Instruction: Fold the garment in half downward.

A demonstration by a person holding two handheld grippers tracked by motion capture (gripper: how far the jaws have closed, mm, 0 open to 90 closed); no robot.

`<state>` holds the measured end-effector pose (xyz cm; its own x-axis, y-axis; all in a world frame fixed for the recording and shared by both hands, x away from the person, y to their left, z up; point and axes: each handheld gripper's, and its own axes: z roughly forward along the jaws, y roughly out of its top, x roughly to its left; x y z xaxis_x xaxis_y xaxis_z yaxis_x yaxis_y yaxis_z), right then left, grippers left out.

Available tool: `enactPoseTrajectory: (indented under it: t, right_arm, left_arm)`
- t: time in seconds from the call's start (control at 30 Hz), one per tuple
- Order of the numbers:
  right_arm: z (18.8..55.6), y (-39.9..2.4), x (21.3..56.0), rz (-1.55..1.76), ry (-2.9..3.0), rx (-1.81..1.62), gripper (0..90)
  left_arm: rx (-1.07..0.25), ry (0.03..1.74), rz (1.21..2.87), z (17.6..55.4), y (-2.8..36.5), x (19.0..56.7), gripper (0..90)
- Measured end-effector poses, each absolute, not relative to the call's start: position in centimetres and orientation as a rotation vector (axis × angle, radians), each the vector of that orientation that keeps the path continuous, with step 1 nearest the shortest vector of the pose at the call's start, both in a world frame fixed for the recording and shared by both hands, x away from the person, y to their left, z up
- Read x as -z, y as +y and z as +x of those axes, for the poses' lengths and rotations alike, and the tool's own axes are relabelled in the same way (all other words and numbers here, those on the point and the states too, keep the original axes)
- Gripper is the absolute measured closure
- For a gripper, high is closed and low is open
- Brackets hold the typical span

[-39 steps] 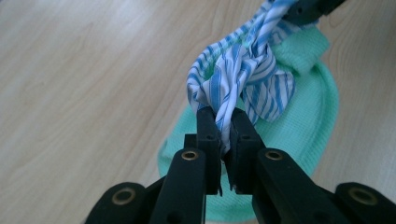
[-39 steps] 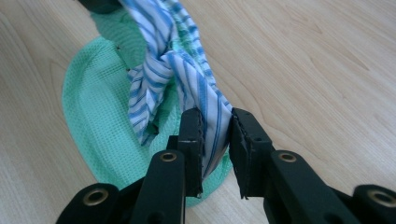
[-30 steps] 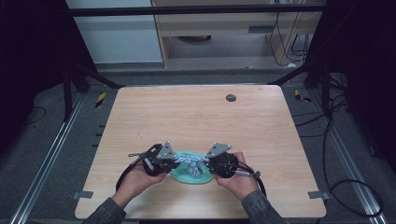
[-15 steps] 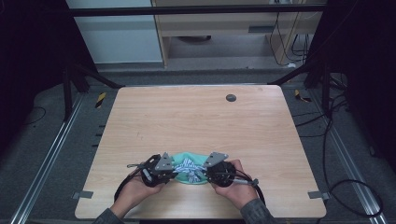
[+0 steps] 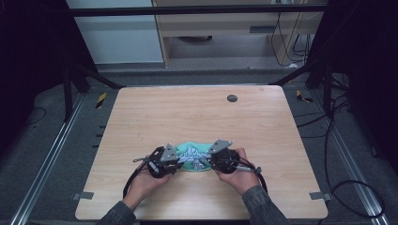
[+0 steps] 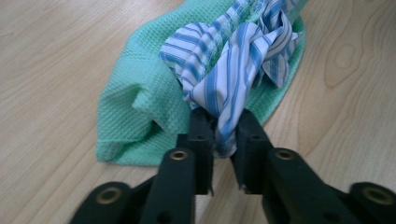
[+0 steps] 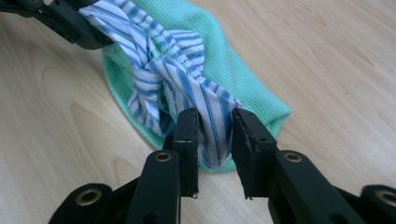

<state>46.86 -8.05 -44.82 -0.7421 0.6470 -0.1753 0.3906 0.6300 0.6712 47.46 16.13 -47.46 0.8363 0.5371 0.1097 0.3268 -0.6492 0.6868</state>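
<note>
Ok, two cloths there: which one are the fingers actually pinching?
The blue-and-white striped cloth. Both the left gripper and the right gripper clamp its ends; the green waffle-weave cloth lies underneath it, ungripped.

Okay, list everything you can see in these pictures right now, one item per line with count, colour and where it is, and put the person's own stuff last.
Table: one, light wood, centre of the high view.
Green cloth: one, mint green waffle weave, lying on the table near its front edge.
Striped cloth: one, white with blue stripes, bunched on top of the green cloth, an end gripped on each side.
Round disc: one, dark, far side of the table.
Metal frame bars: black, around the table.
Cables: several, black, on the floor at right.
Left gripper: one, black, closed on one end of the striped cloth.
Right gripper: one, black, closed on the other end.
Hands: two, holding the grippers at the front edge.
</note>
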Motion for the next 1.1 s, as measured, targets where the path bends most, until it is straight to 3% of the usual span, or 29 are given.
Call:
enactPoseTrajectory:
  t: [0.17, 0.47, 0.6, 0.73, 0.83, 0.97, 1.1]
  right_arm:
    - [45.8, -8.2, 45.0, 0.813, 2.448, -0.896, 65.1]
    - [45.4, -7.7, 44.3, 0.788, 2.442, -0.925, 61.5]
    - [45.7, -7.5, 44.4, 0.778, 2.457, -0.913, 64.4]
    - [45.5, -7.4, 44.5, 0.763, 2.467, -0.904, 74.9]
    - [45.0, -7.5, 44.7, 0.739, 2.489, -0.900, 82.3]
    - [44.6, -7.3, 45.2, 0.717, 2.513, -0.884, 89.2]
    - [44.0, -7.2, 45.4, 0.709, 2.525, -0.880, 90.0]
  left_arm:
    - [-0.426, 0.638, 2.291, 46.5, 16.4, 47.2, 61.4]
    - [-0.412, 0.610, 2.244, 45.9, 16.5, 46.1, 53.8]
    - [-0.407, 0.604, 2.256, 46.4, 16.5, 46.0, 57.0]
    - [-0.399, 0.578, 2.269, 46.2, 16.5, 46.2, 72.3]
    - [-0.395, 0.557, 2.288, 45.8, 16.5, 46.5, 77.8]
    - [-0.381, 0.549, 2.291, 45.5, 16.6, 46.9, 79.7]
    - [-0.375, 0.531, 2.308, 45.1, 16.7, 47.1, 80.5]
